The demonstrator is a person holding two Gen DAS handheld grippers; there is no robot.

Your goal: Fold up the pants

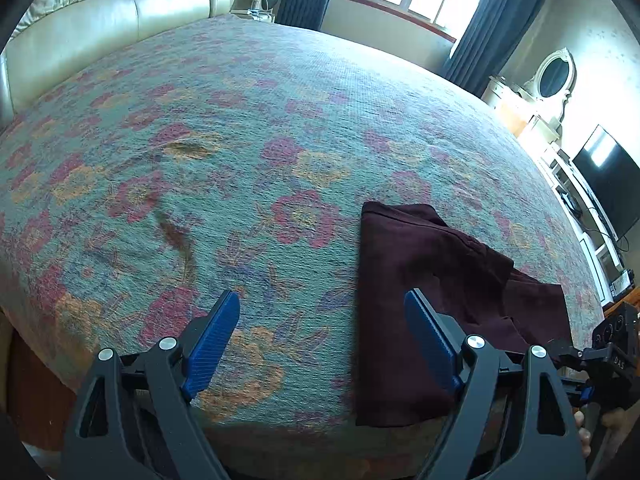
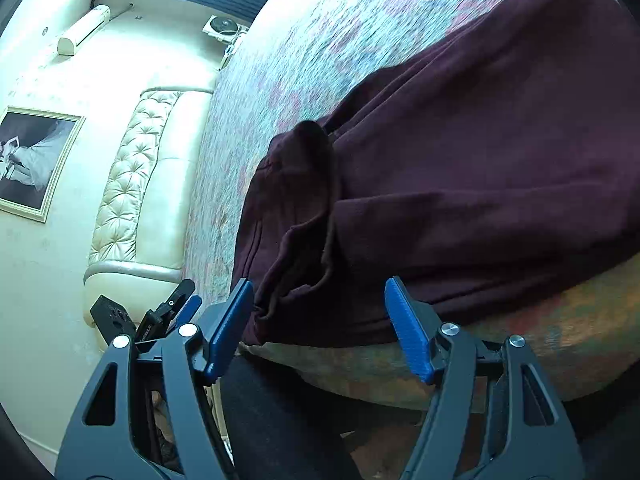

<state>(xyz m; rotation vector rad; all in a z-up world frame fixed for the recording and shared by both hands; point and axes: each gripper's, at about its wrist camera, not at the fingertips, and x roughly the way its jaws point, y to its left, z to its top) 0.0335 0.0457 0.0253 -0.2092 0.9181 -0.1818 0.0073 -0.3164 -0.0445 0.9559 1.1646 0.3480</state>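
Blue ribbed pads line both tools; the left gripper [image 1: 322, 320] hangs with its fingers spread wide over the near edge of the bed, nothing between them, the floral bedspread [image 1: 240, 128] showing in the gap; its right-hand pad [image 1: 430, 340] lies in front of the near part of the pants, though whether it touches the cloth cannot be told. The right gripper [image 2: 320, 312] is likewise spread apart and empty, its fingers framing the near hem of the pants [image 2: 460, 160] where they reach the bed's edge; a bunched fold of cloth stands up just beyond its left-hand pad [image 2: 230, 326]. The maroon pants [image 1: 420, 280] lie near the front edge of the bed, toward its right side in the left wrist view, already doubled over into a thick layered block, one layer stepping out to the right. Beyond them the bedspread stretches away bare; further back stands the cream tufted headboard [image 1: 120, 4], then dark curtains [image 1: 492, 20] at a bright window.
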